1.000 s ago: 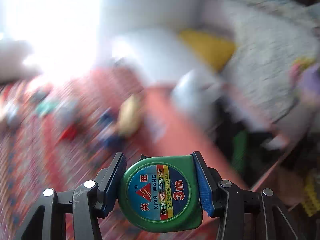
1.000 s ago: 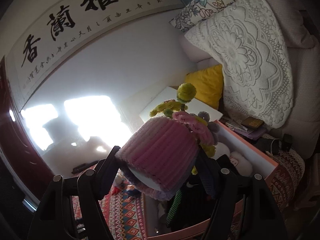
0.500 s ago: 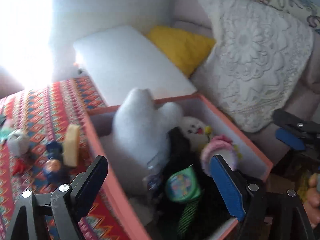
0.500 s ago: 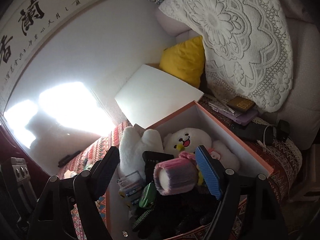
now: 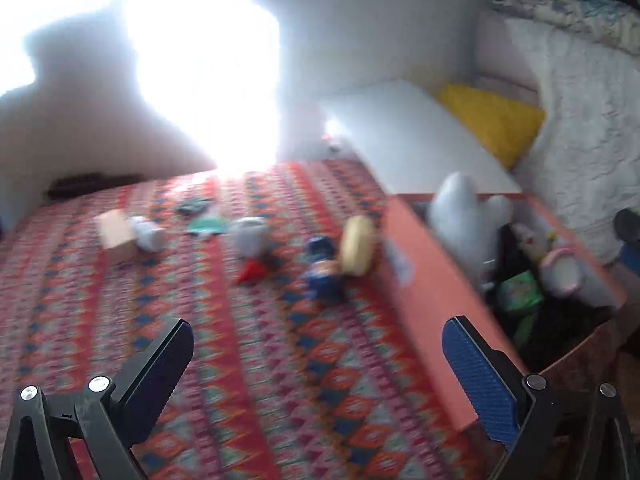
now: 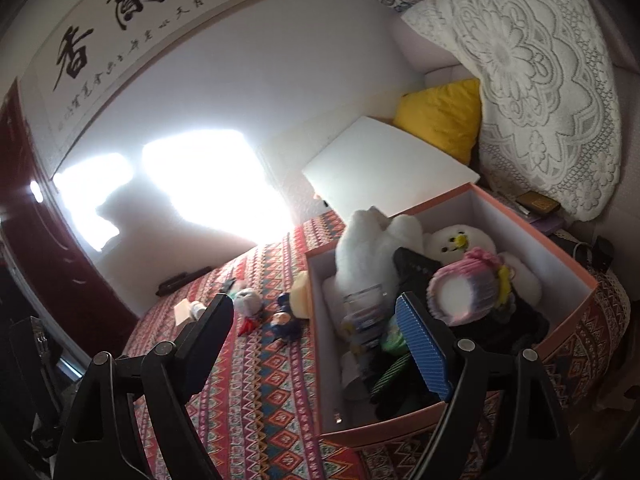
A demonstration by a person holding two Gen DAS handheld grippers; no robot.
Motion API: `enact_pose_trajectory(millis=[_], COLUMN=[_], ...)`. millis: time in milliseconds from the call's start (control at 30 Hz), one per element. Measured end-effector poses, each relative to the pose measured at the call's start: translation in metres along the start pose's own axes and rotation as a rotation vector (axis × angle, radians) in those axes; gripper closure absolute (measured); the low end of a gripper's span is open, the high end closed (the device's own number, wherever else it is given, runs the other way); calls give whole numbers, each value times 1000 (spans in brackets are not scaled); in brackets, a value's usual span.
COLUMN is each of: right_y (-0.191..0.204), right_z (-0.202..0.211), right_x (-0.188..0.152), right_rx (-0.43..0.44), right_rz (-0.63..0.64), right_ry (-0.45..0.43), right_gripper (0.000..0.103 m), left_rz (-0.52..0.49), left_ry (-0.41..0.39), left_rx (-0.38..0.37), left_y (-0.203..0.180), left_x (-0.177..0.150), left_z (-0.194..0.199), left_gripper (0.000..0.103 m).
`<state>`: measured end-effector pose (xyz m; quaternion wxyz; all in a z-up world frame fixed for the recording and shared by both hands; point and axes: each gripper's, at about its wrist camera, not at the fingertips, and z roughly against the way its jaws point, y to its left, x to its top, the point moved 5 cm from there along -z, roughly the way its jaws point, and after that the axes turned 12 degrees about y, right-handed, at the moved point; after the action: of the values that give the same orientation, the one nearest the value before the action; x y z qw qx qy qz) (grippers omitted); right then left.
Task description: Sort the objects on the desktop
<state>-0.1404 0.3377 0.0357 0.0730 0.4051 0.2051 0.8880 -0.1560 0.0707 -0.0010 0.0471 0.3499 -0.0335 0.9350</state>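
Left wrist view: both tongs empty, loose toys ahead on the cloth

Left tongs (image 5: 316, 364): spread wide, nothing between the pads. Right tongs (image 6: 320, 332): also spread, nothing held.

Box (image 5: 424, 280) sits to the right of my left tongs, near its blue pad. It already holds a white plush (image 5: 464, 216), a green tape measure (image 5: 520, 292) and a pink knitted toy (image 5: 560, 268), among others.

Remaining items lie on the patterned cloth (image 5: 240, 360) of the counter, ahead of the left tongs and well apart from them:
- blue figure (image 5: 324, 272), nearest, just left of the box wall, a little right of the tongs' centre line; appears to lie roughly along my line of sight, though motion blur makes this uncertain.
- yellow disc (image 5: 358, 246), touching or just beside the figure, standing on edge.
- red piece (image 5: 252, 270), grey ball (image 5: 250, 234), small bottle (image 5: 148, 234), tan block (image 5: 116, 232) further left.

Judgement: left tongs are nearer; in the right wrist view the same figure (image 6: 284, 316) lies between the fingers but further off. Next pick is likely the figure, reached straight forward.
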Motion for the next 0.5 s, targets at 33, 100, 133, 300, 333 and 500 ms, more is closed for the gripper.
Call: enact_pose_trajectory(millis=[33,100,133,300,333,500], right_y=[14,40,52,111,119,147], right_z=[-2,-6,-9,-18,-18,-20], right_x=[-5,-17,-23,-53,-58,-82], right_rx=[12,35,48,94,97,96], right_rz=[19,54,73,154,166,205], right_ry=[5,20,29,69,71,86], right_gripper=[17,17,16,16,16,16], left_rz=[3,12,26,77,78,115], left_ry=[1,2,3,7,5,2], left_rx=[43,125,141,127,132,146], left_y=[9,28,37,68,73,89], left_x=[-6,-18,-22,-44,-48,-64], left_z=[4,11,14,29,32,44], left_gripper=[1,1,1,1,1,1])
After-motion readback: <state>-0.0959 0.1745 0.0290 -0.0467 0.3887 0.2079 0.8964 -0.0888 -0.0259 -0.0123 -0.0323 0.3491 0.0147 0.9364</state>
